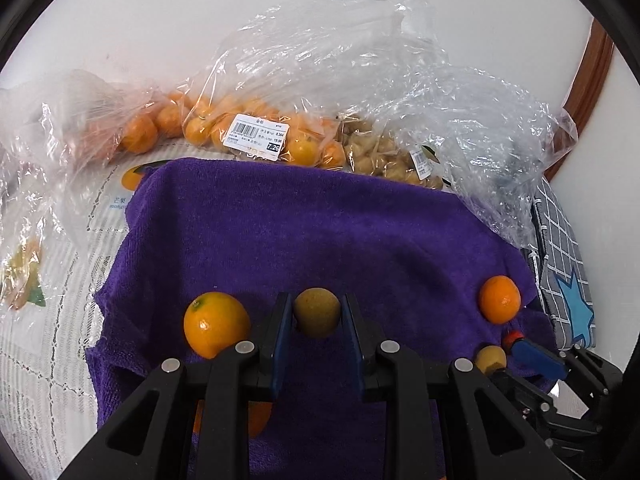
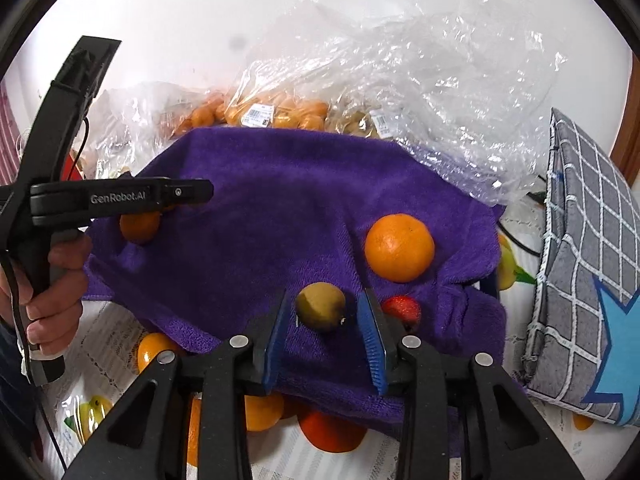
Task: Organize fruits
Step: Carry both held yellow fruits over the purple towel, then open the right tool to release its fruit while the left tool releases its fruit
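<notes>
Two clear plastic bags (image 1: 360, 80) of small oranges and pale brown fruit are lying along the far edge of a purple towel (image 1: 320, 220), which is covering most of the printed sheet (image 1: 40, 340). Grey checked cushion (image 2: 580, 240) is sitting off the towel's right edge. Big orange (image 1: 216, 324) is resting near the towel's left edge, and a second orange (image 2: 399, 247) is sitting near its right edge. Left gripper (image 1: 317, 298) is clamping together on a yellow-brown fruit (image 1: 317, 312) near the towel's near edge, both pads touching it. Right gripper (image 2: 325, 293) is standing apart around an olive-yellow fruit (image 2: 320, 306) lying on the towel, with a gap showing at the right pad. Small red fruit (image 2: 401, 310) is lying just outside that right finger.
</notes>
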A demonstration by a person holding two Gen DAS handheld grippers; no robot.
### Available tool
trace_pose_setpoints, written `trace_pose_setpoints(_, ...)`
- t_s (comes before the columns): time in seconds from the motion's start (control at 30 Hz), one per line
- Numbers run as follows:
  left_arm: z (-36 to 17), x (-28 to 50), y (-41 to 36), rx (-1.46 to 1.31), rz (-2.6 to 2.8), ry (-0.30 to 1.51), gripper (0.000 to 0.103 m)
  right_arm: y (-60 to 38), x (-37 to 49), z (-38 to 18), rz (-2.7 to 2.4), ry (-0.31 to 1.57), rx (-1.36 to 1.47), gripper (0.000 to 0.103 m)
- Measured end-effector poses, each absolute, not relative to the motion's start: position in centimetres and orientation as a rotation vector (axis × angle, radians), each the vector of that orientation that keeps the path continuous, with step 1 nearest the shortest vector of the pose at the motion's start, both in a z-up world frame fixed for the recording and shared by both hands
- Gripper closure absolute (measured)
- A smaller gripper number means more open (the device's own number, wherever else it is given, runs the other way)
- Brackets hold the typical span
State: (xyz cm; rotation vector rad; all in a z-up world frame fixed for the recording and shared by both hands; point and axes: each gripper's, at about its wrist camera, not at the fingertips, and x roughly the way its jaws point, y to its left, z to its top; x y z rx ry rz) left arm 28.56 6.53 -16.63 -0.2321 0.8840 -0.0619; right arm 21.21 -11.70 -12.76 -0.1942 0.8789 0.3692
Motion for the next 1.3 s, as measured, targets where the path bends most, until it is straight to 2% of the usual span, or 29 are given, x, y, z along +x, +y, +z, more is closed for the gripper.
trace_pose_setpoints(0.23, -16.8, 28.6, 6.3, -0.201, -0.051, 0.878, 0.078, -12.8, 21.1, -12.0, 0.349, 0.843, -0.163, 0.065)
trace_pose_setpoints(0.33, -16.7, 28.5, 6.5, -0.207, -0.043, 0.870, 0.071, -13.5, 21.3, -11.9, 0.328, 0.841, -0.143, 0.065)
trace_pose_setpoints(0.5, -16.1, 28.1, 6.8, -0.206, -0.028, 0.848, 0.065, -14.5, 21.5, -11.7, 0.298, 0.824, -0.112, 0.065)
trace_pose_setpoints(0.83, -11.8, 23.7, 8.5, -0.236, 0.008, 0.735, 0.051, -15.5, 19.4, -9.3, 0.239, 0.775, -0.075, 0.065)
trace_pose_setpoints(0.93, -11.3, 21.4, 9.0, -0.207, 0.027, 0.720, 0.051, -15.7, 17.7, -8.7, 0.243, 0.784, -0.052, 0.065)
trace_pose_setpoints(1.07, -11.7, 18.3, 9.9, -0.207, 0.047, 0.723, 0.051, -15.3, 15.1, -8.8, 0.253, 0.798, -0.058, 0.056)
trace_pose_setpoints(1.3, -14.8, 12.7, 10.8, -0.234, 0.040, 0.777, 0.051, -14.1, 11.5, -11.2, 0.280, 0.848, -0.047, 0.055)
